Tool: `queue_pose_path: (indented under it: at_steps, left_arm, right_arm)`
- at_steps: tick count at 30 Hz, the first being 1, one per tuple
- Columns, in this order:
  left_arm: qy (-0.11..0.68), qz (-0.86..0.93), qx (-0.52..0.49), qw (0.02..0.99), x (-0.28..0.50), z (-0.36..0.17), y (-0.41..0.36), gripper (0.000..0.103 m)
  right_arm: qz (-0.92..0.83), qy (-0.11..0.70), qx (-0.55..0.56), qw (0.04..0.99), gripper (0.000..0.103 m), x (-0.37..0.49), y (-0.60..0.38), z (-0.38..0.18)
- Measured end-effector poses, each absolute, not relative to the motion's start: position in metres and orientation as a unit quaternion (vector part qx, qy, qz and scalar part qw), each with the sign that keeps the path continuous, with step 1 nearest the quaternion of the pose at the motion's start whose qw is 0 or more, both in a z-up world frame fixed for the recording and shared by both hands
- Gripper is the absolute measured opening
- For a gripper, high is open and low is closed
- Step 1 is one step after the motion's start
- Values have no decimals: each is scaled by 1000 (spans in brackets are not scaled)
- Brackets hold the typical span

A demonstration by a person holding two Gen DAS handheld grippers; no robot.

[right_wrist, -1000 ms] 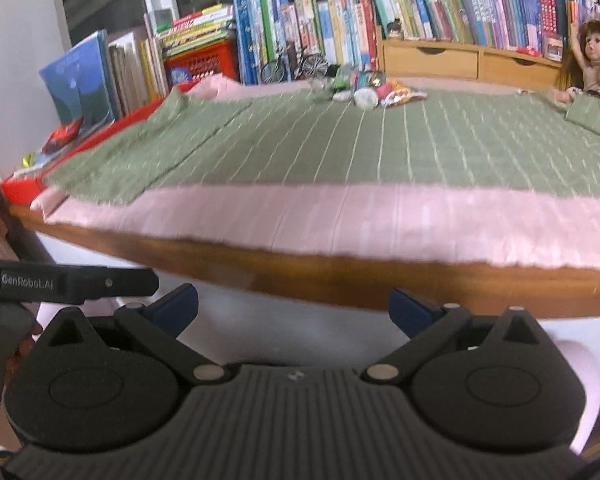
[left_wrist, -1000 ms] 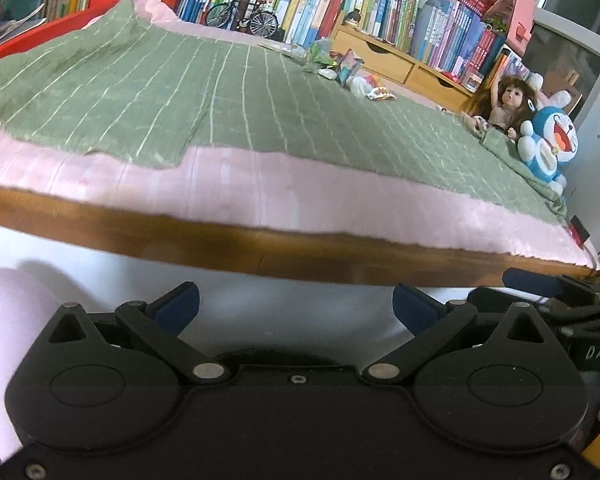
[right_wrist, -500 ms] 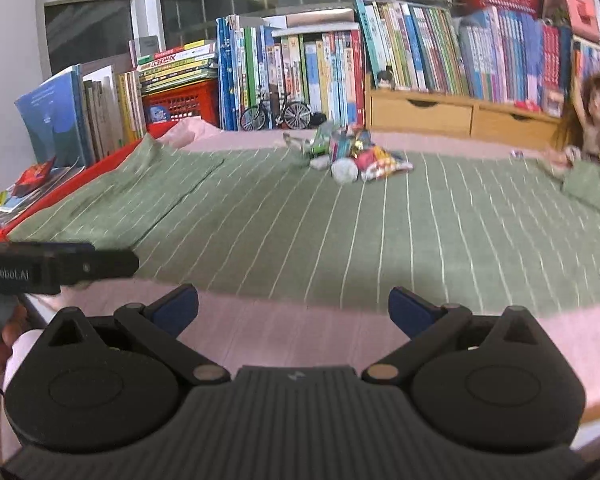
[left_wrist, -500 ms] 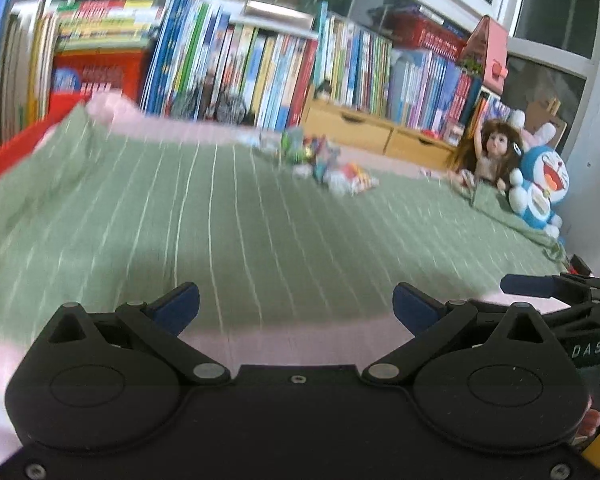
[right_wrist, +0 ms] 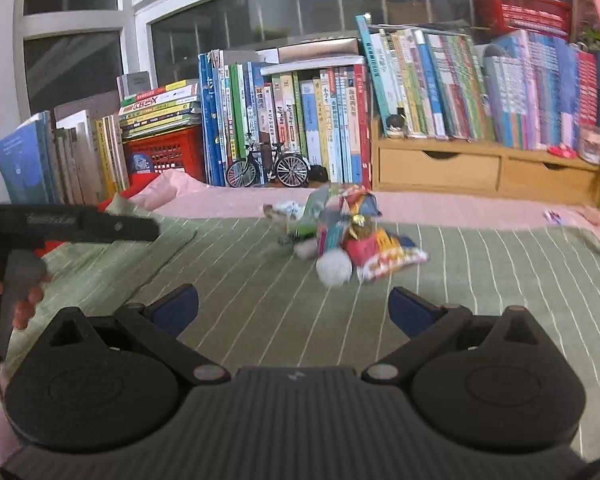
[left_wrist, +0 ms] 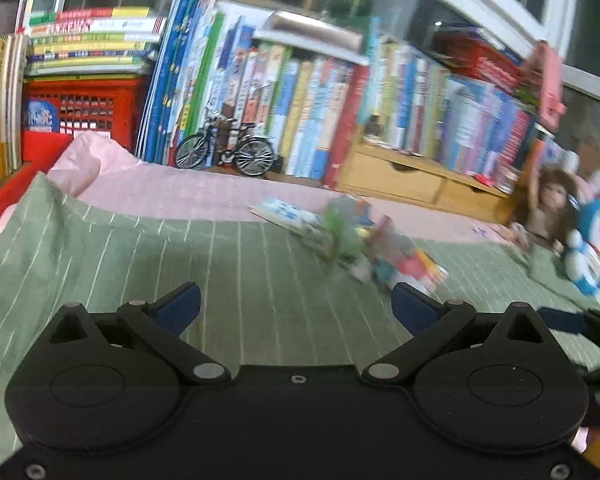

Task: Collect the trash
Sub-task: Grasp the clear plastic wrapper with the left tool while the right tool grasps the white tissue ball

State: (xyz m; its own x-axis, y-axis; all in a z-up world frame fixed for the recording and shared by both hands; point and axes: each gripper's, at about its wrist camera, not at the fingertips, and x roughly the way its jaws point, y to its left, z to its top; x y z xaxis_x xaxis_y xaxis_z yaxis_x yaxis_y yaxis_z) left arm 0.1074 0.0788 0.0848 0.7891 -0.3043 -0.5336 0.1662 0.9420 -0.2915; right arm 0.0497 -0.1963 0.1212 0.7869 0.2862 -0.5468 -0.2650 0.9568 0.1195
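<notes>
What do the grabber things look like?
Both are black. The left gripper has a smooth body, the right gripper a ribbed one with a small logo. Each has two rounded humps, silver pins and blue fingertips.

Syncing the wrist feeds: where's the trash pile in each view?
Left wrist: trash pile right of centre, on the green striped cloth, blurred.
Right wrist: trash pile near centre, past the open fingers.
Shared landmark: model bicycle against the books.
</notes>
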Motion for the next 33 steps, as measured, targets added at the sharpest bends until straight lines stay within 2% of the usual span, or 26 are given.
queue_pose_path:
  at_steps: [2,8,10,11,15,23,28,33]
  left_arm:
    - [314,-126,-122,933,139,81,78,97]
    - [327,-123,-106,931,208,66,60,84]
    - [334,-128,-109,927,229,58,53,75]
    - [340,-134,-114,924,236,55,50,73]
    - [364,-148,-113,913,265,43,33,53]
    - [374,-145,-157,902,294,31,23,50]
    - [383,-154,-155,898,297,27,14,43]
    - [383,-156,-154,897,293,24,9,39]
  right_arm:
    - [149,284,1,947,103,69,-193,117]
    - [163,307,4,938,87,123,-190,94]
    - [167,318,-5,933,82,135,-187,84]
    - [168,323,-10,931,81,140,-186,79]
    - [163,340,-15,926,81,152,-186,62]
    - [174,342,-16,923,81,161,-188,54]
    - [182,344,-5,921,62,165,-190,51]
    - [178,351,-15,919,59,167,-188,47]
